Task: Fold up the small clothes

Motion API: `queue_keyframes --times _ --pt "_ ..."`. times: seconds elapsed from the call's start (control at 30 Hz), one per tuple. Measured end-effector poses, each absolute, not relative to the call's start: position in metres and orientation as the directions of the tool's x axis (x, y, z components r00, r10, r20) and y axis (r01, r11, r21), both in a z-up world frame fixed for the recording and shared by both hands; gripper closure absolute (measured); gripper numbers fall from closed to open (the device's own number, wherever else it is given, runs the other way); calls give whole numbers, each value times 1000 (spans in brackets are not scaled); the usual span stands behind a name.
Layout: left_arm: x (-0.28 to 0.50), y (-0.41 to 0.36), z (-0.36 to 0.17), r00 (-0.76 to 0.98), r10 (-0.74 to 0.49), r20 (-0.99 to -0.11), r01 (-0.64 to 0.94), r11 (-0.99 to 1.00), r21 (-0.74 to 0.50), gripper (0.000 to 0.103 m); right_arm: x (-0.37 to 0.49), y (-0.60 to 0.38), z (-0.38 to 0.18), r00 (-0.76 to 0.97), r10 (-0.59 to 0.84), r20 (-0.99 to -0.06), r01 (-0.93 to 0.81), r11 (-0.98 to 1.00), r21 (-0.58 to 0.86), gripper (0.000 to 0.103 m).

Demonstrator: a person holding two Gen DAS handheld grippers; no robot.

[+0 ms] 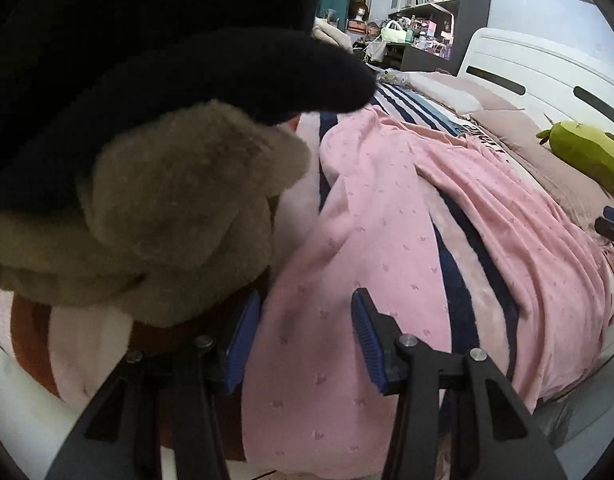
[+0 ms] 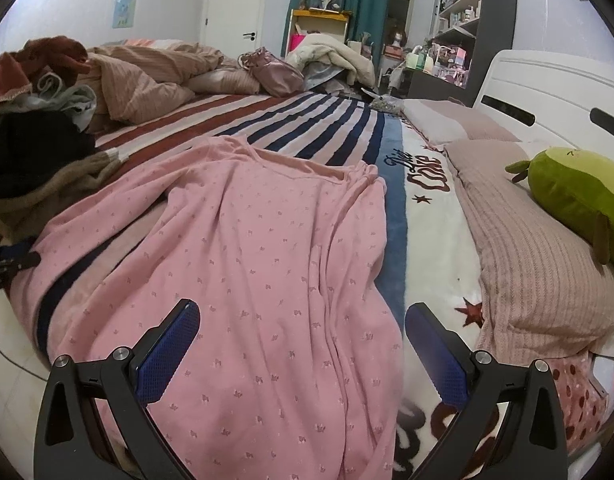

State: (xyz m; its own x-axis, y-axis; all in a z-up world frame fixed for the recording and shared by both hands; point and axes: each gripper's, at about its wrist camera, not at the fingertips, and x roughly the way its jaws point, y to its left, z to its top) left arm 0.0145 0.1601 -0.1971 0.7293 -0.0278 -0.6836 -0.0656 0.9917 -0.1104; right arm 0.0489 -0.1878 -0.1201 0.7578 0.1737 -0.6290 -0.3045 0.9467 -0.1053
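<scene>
Left tongs [image 1: 307, 344]: the blue pads are standing partly apart, with the pink garment [image 1: 387, 216] lying in the gap between them. Whether the pads are pressing the cloth cannot be told from the left wrist view; the fabric is passing under and between them without a visible pinched fold. The left pad [image 1: 243, 344] is sitting just beside a brown and black clothes pile [image 1: 179, 184], which is crowding the upper left of that view (it is blurred and partly hiding the pad). In the right wrist view the left tongs [image 2: 11, 258] are showing at the left edge, at the border of the pink cloth.

Right tongs [image 2: 303, 356]: the pads are standing spread wide and are holding nothing. The left pad [image 2: 171, 356] is hovering over the pink garment [image 2: 267, 260]; the right pad [image 2: 435, 356] is sitting over the white patterned blanket [image 2: 435, 248] beside the garment's edge. No contact with the cloth can be confirmed.

Task item: the pink garment is lying spread out on the bed, over the striped blanket [image 2: 307, 120], with its neckline pointing away from the tongs and its lower part draping over the near edge of the bed.

Surroundings: a green plush toy [image 2: 575, 192] is resting on the ribbed pillow [image 2: 539, 264] to the right, well apart from the garment. A further heap of clothes [image 2: 39, 80] is lying at the far left.
</scene>
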Motion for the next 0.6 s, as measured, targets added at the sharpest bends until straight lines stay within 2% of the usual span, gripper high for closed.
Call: queue_keyframes --times 0.03,0.13,0.17,0.2,0.3,0.43,0.6 --pt "18 160 -198 726 -25 -687 -64 993 -103 62 49 -187 -120 757 170 -631 -303 947 -109 1" --pt "25 154 -201 716 -6 -698 -73 994 -83 80 49 -187 -120 756 165 -633 -298 948 -109 1" --pt "26 150 -200 716 -4 -698 -66 995 -73 96 49 -188 -120 757 165 -632 -297 949 -107 1" --pt "27 145 -200 715 -12 -699 -52 996 -70 98 48 -189 -119 758 167 -631 -295 950 -104 1" --pt "28 128 -187 729 9 -684 -23 1000 -11 99 48 -192 -116 762 175 -623 -293 952 -92 1" --pt "28 109 -151 784 -30 -620 22 1000 -21 99 46 -197 -112 769 186 -612 -290 954 -75 1" --pt "33 70 -97 831 -158 -534 160 986 -42 99 42 -207 -111 771 197 -606 -288 956 -56 1"
